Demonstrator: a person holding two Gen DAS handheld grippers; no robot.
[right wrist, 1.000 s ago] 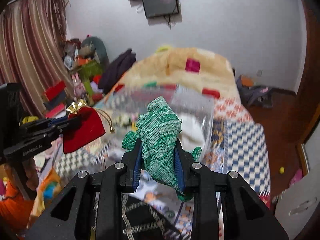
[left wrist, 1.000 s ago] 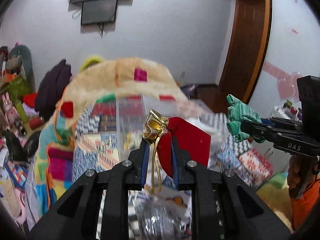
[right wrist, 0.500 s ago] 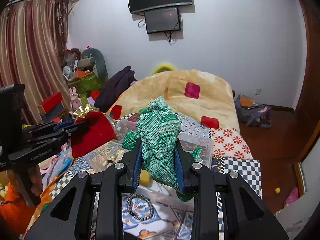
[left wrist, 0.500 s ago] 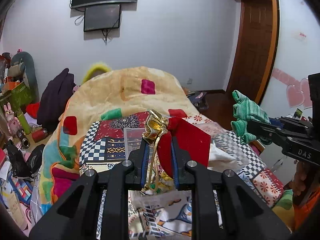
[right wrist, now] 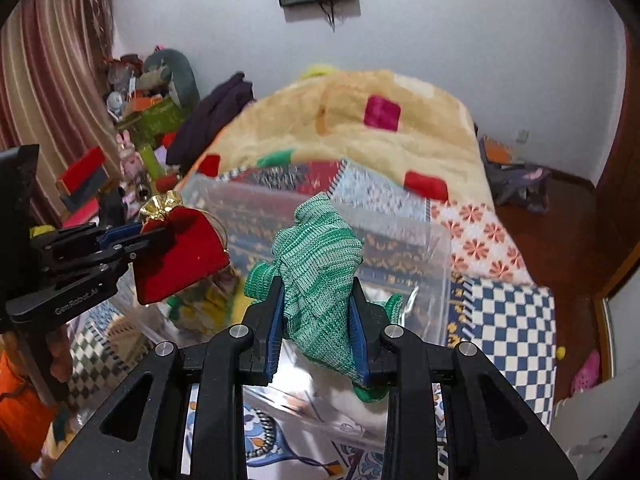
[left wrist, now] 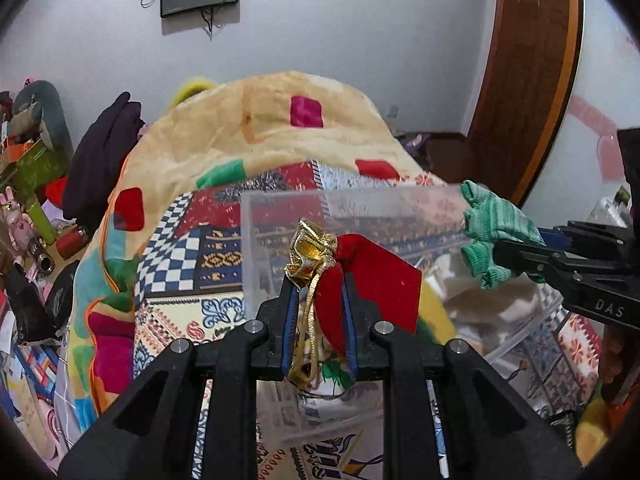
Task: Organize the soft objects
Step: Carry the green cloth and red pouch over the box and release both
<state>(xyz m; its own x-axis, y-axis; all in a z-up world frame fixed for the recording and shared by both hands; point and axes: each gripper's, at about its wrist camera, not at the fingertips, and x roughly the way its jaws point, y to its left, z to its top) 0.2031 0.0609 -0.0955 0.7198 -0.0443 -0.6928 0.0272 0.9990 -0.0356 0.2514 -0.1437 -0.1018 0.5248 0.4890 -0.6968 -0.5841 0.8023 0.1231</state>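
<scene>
Hovering above the clear plastic bin (right wrist: 436, 276), the left gripper (left wrist: 318, 320) pinches a red pouch (left wrist: 376, 280), the right gripper (right wrist: 316, 320) a green glove (right wrist: 316, 256); neither dropped in yet.

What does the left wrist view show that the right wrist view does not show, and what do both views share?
Only the left wrist view shows the brown wooden door. Only the right wrist view shows the striped pink curtain and the blue-white checkered mat. Both show the left gripper shut on the red velvet pouch with gold trim, the right gripper shut on the green knitted glove, and the clear plastic box.
</scene>
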